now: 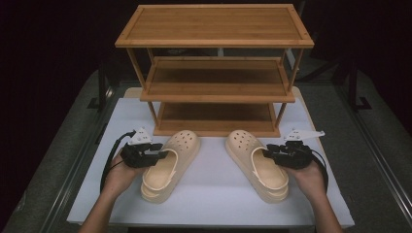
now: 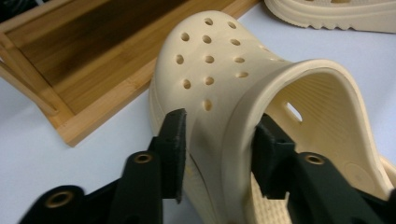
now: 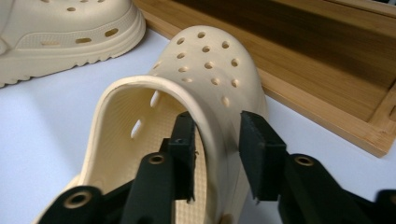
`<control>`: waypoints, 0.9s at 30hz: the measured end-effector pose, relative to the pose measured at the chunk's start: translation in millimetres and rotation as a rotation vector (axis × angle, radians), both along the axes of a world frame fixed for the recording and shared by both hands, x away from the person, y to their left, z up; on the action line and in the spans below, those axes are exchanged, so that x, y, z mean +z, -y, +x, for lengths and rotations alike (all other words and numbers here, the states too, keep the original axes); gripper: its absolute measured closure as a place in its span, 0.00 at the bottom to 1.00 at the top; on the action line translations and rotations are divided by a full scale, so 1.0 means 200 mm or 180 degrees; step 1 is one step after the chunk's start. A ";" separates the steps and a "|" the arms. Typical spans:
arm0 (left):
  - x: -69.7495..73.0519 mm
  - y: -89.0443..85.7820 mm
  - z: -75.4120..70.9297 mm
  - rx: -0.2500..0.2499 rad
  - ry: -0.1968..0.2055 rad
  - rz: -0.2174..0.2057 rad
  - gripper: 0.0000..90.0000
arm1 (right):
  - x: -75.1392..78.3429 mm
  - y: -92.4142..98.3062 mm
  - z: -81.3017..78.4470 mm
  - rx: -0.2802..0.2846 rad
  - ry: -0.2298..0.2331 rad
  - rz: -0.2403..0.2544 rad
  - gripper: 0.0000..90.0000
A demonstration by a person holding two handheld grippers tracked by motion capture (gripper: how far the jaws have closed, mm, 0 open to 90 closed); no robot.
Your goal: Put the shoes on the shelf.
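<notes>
Left hand-held gripper (image 1: 158, 154): black, two-jawed, sitting at about 8 o'clock on the white surface (image 1: 214, 199). Its jaws are straddling the outer side wall of the left cream foam clog with round vent holes (image 1: 171, 164), one pad outside, one inside the opening. In the left gripper view the left hand-held gripper (image 2: 219, 154) is pinching that wall; both pads are lying against the clog (image 2: 224, 84).

The left clog is resting sole-down on the surface, toe pointing toward 1 o'clock, just in front of the three-tier bamboo shoe rack (image 1: 216, 73). The rack is standing at 12 o'clock; its bottom shelf is lying just beyond both toes.

The right cream foam clog of the same kind (image 1: 256, 162) is resting sole-down at about 4 o'clock, toe pointing toward 11 o'clock, apart from its mate.

Right hand-held gripper (image 1: 267, 153): black, at about 4 o'clock. In the right gripper view the right hand-held gripper (image 3: 217, 149) is pinching the outer side wall of this clog (image 3: 205, 60), one pad inside the opening, one outside.
</notes>
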State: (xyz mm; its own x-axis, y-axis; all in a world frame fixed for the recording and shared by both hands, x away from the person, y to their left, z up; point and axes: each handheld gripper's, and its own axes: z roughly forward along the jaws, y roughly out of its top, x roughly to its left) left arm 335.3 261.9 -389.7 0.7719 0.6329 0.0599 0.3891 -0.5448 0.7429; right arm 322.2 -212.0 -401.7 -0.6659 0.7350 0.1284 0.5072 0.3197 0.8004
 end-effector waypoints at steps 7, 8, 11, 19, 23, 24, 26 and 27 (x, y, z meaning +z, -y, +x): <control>0.02 0.02 -0.02 0.0110 0.0149 0.0172 0.84 | 0.02 -0.01 -0.02 -0.0013 0.0083 -0.0109 0.83; 0.02 0.03 -0.03 0.0127 0.0173 0.0180 0.85 | 0.02 -0.02 -0.02 -0.0017 0.0103 -0.0130 0.84; 0.03 0.03 -0.02 0.0188 0.0233 0.0204 0.88 | 0.03 -0.02 -0.02 -0.0061 0.0143 -0.0155 0.88; 0.07 0.04 0.01 0.0222 0.0212 0.0079 0.92 | 0.06 -0.02 -0.01 -0.0116 0.0207 -0.0171 0.92; 0.10 0.06 0.03 0.0230 0.0247 0.0080 0.92 | 0.08 -0.02 0.00 -0.0150 0.0230 -0.0178 0.93; 0.11 0.07 0.04 0.0237 0.0255 0.0077 0.92 | 0.08 -0.02 0.01 -0.0155 0.0246 -0.0170 0.93; 0.12 0.09 0.06 0.0258 0.0268 0.0067 0.92 | 0.09 -0.03 0.02 -0.0200 0.0271 -0.0151 0.93; 0.13 0.09 0.07 0.0269 0.0279 0.0054 0.92 | 0.10 -0.03 0.03 -0.0219 0.0287 -0.0153 0.93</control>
